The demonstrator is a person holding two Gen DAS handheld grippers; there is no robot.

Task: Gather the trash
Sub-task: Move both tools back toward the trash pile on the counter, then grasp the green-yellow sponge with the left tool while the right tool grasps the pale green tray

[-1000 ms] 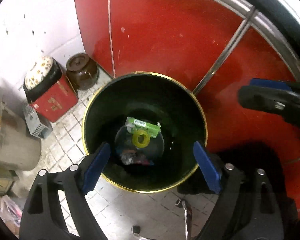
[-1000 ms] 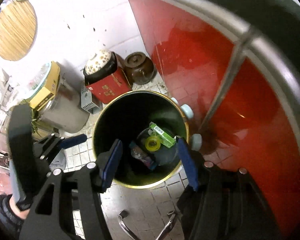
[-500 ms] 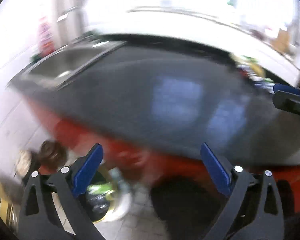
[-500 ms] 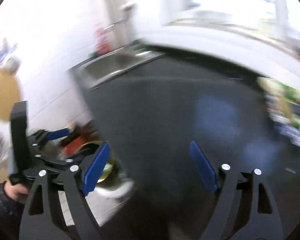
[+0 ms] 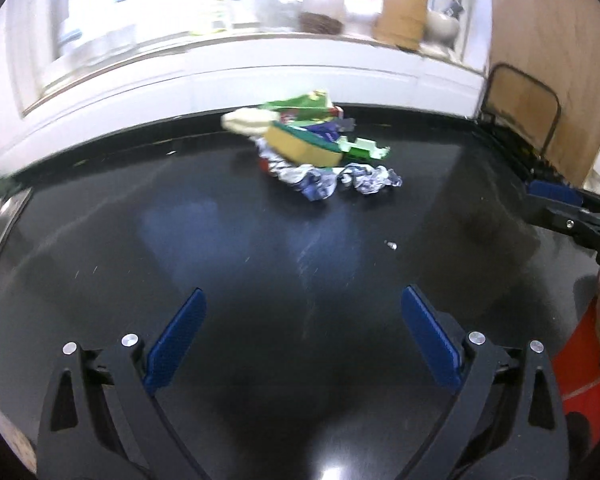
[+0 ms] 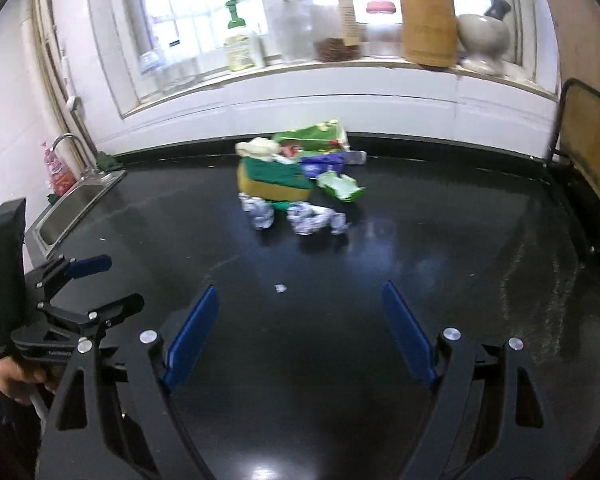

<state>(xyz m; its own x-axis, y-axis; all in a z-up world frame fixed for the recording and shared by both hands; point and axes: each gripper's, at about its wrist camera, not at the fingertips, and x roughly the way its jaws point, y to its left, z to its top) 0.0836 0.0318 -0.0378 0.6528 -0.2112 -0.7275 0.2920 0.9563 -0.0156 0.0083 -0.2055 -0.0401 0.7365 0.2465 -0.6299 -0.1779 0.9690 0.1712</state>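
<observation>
Black glossy tabletop [image 6: 420, 240]; trash pile [image 6: 296, 184] well ahead of both gaping, empty tools: light crumpled foil [image 6: 314, 218], pinch its folds.

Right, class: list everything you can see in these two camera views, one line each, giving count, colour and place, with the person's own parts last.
Countertop: one, glossy black, fills the foreground.
Sponge: one, yellow with green top, in the trash pile mid-counter.
Crumpled foil wrappers: two or so, silver and blue, front of the pile.
Green packaging: several pieces, back and right of the pile.
Scrap: one, white, alone, nearer than the pile.
Sink: one, steel, left end.
Soap bottle: one, green-topped, windowsill.
Utensil holder: one, tan, windowsill.
Vase: one, grey, windowsill.
Left hand-held gripper: black, blue pads, open, empty.
Right hand-held gripper: the same, open, empty.
</observation>
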